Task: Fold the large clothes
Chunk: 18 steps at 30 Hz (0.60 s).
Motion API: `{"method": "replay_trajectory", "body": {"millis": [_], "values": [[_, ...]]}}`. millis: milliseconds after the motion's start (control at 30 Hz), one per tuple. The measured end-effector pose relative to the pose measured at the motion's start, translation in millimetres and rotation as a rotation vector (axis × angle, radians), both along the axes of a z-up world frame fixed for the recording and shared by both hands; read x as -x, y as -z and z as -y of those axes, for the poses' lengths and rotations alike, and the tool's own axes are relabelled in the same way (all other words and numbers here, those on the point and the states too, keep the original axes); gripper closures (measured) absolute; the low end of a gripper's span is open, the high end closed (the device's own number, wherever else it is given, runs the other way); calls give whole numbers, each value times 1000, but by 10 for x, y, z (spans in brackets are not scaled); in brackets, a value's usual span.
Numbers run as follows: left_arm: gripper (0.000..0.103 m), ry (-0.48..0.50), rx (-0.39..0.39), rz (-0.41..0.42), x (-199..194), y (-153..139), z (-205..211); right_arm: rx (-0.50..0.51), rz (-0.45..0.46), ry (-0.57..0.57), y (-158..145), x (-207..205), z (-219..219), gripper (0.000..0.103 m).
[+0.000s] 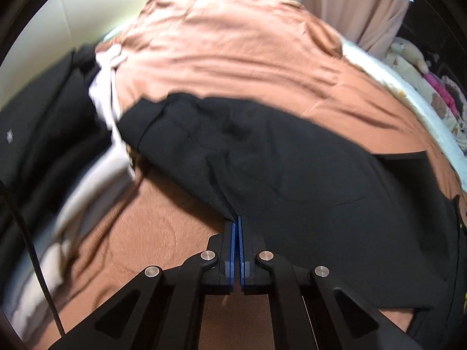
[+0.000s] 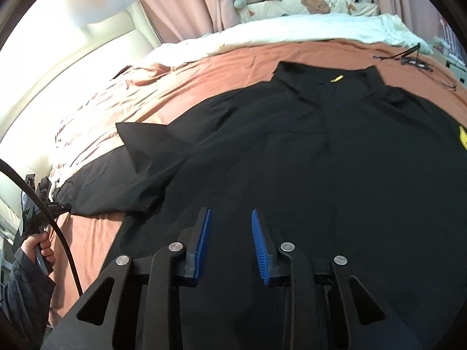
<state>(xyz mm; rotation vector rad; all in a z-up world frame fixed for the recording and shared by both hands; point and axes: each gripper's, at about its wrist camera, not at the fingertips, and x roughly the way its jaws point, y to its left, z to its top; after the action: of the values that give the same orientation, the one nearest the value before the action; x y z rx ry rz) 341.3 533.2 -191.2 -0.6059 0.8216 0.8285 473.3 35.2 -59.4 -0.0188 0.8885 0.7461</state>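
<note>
- Our left gripper [image 1: 236,218] pinches the hem of the large black fabric jacket [image 1: 292,175].
- Our right gripper [image 2: 230,218] hovers half-open over it, empty.
- It lies on the rust-brown bedsheet [image 2: 219,67].

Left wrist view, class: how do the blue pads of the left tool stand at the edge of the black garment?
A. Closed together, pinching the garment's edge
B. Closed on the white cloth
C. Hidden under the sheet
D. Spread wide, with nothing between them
A: the left tool has its blue pads pressed together at the edge of the black garment, whose fabric runs into the tips.
</note>
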Motion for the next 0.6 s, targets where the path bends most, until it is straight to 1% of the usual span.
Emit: {"method": "replay_trajectory", "body": {"millis": [67,200,267,400,467,500,567,600], "values": [[102,22,-41,38,12,-199,57,-4,-14,-17,25,-30,-153,78],[102,61,-65,100,27,-558,119,4,-32,-48,114,-133,-512,78],[102,86,-93,131,14,-785,161,11,-50,-49,202,-227,-662,81],[102,132,-130,191,-14,-1199,289,23,-80,-45,396,-444,-945,82],[102,155,-144,220,-47,-1384,358,64,-103,-41,561,-560,-1128,82],[102,169,-150,235,-76,-1491,394,83,-97,-41,628,-601,-1205,82],[102,197,-158,265,-138,-1671,478,110,-48,-55,608,-614,-1309,82],[102,216,-167,279,-171,-1780,540,125,-52,-58,592,-624,-1325,82]]}}
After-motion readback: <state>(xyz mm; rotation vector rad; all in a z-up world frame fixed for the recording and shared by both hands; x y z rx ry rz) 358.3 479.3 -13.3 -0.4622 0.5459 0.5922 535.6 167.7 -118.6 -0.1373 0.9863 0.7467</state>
